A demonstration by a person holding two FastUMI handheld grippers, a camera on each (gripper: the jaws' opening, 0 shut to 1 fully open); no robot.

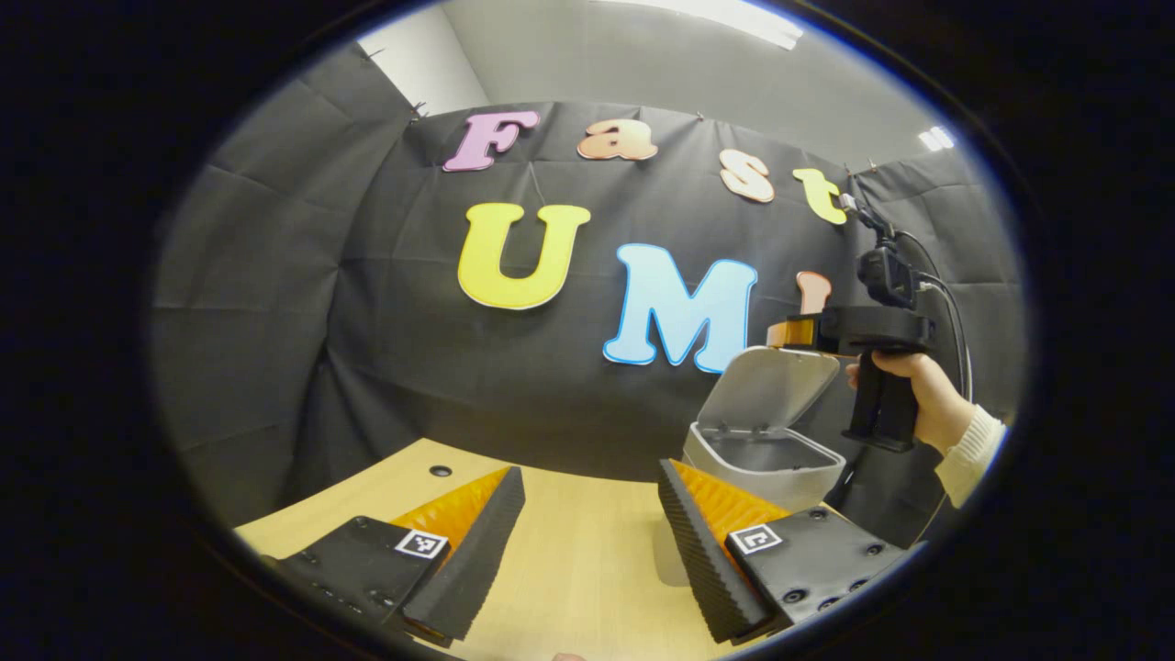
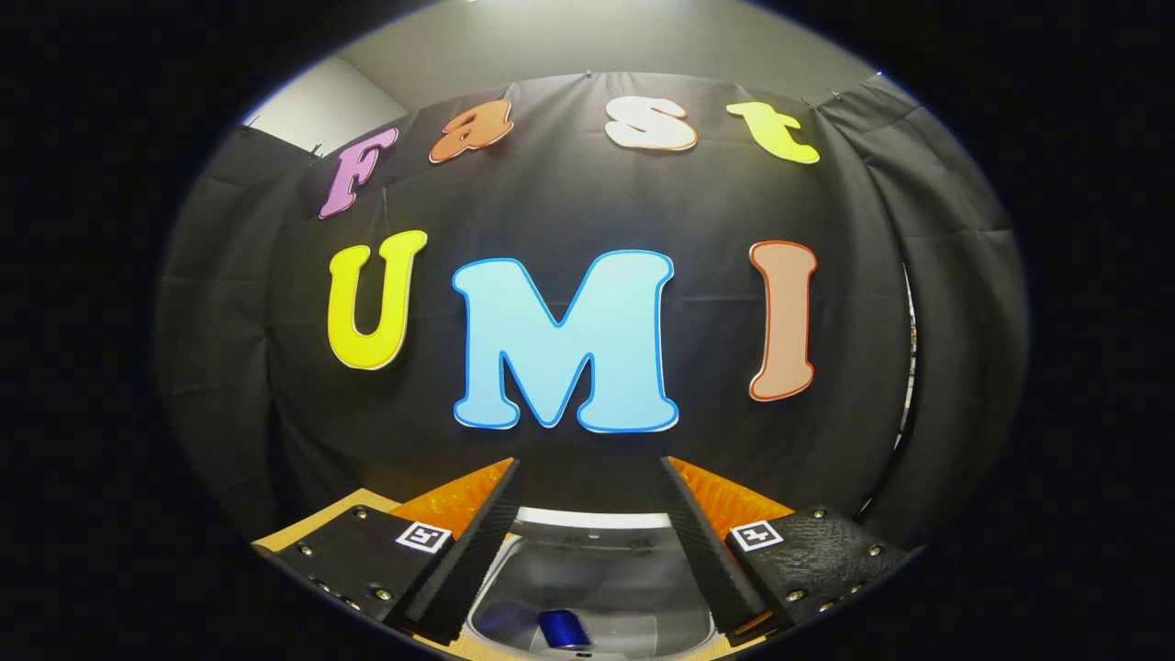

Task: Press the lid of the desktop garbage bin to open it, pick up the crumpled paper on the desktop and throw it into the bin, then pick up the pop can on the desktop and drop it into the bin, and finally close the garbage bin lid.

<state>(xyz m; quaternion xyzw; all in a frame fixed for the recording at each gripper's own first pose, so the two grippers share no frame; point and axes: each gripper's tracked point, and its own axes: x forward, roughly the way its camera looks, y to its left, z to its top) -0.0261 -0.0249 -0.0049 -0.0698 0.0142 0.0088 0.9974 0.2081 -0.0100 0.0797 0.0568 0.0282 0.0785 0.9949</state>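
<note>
In the left gripper view, the white desktop bin (image 1: pixel 766 464) stands at the table's right end with its lid (image 1: pixel 769 386) tipped up and back. A hand holds the right gripper (image 1: pixel 797 332) above the lid's top edge. My left gripper (image 1: pixel 587 500) is open over bare tabletop, nothing between its fingers. In the right gripper view, my right gripper (image 2: pixel 587 514) is open directly above the bin's open mouth (image 2: pixel 597 588). A blue pop can (image 2: pixel 562 630) lies inside the bin below the fingers.
The light wooden table (image 1: pixel 569 560) has a small round hole (image 1: pixel 441 471) near its back left. The black cloth wall stands close behind the table and the bin. A cable (image 1: pixel 950 312) runs from the right gripper.
</note>
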